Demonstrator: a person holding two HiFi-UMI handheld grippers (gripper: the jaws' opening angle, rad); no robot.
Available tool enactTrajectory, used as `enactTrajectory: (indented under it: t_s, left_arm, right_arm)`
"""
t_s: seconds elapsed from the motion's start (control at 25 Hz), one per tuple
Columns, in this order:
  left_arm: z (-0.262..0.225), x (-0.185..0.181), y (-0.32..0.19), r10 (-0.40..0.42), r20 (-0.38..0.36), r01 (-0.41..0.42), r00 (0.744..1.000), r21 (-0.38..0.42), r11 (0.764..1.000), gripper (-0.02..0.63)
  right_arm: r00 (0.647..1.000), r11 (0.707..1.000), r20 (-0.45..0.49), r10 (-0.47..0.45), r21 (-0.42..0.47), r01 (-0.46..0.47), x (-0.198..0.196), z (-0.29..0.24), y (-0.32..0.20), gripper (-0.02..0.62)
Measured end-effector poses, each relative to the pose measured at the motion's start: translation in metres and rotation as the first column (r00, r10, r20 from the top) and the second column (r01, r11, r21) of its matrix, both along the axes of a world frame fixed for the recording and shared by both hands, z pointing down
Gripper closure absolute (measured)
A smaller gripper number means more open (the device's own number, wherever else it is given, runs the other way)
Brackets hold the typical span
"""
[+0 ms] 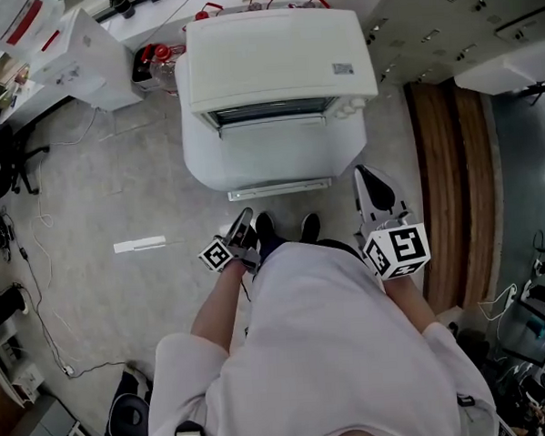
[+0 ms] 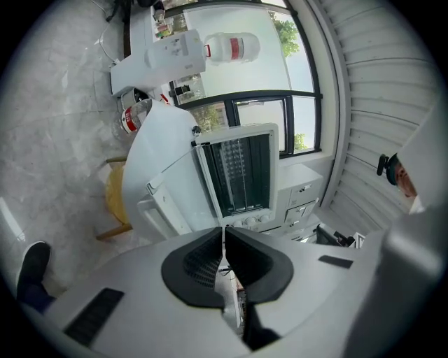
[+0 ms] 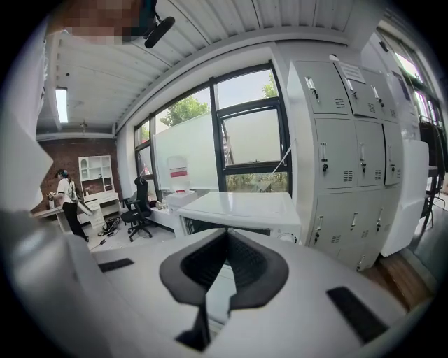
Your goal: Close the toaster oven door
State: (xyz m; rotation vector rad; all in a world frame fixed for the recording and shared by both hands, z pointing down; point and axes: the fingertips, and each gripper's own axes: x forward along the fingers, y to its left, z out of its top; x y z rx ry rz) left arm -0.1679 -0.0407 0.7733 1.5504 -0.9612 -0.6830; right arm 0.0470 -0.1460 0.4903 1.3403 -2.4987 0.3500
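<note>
Left gripper point(image 1: 246, 216) and right gripper point(image 1: 363, 175), both empty with jaws together, hover before the lowered flat white door point(image 1: 273, 150) of the boxy white toaster oven point(image 1: 273, 53) (likely for pushing it up).

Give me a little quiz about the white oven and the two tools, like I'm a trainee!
1. True or false: the toaster oven door is closed.
2. What is between the jaws of the left tool? A) the door handle B) nothing C) a bottle
3. Fill in the blank: the toaster oven stands on a table whose colour is ____.

Key: 1 false, the door hangs open. 2 B, the jaws are together and hold nothing. 3 white.
</note>
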Motion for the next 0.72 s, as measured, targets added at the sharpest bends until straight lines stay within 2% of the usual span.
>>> enactTrajectory:
  t_s: [0.24, 0.64, 0.72]
  left_arm:
    - [0.017, 0.003, -0.004, 0.006, -0.015, -0.007, 1.0, -0.046, 0.999, 0.584]
    - [0.041, 0.006, -0.005, 0.032, 0.001, -0.032, 0.999, -0.056, 0.998, 0.582]
    - [0.048, 0.005, -0.005, 0.026, 0.006, -0.025, 1.0, -0.07, 0.997, 0.551]
  right_arm:
    - [1.0, 1.0, -0.009, 0.009, -0.014, -0.009, 0.002, 0.006, -0.001, 0.584]
    - [1.0, 1.0, -0.015, 0.005, -0.017, -0.005, 0.002, 0.015, -0.006, 0.584]
    - [1.0, 1.0, -0.016, 0.002, -0.017, -0.002, 0.002, 0.018, -0.007, 0.584]
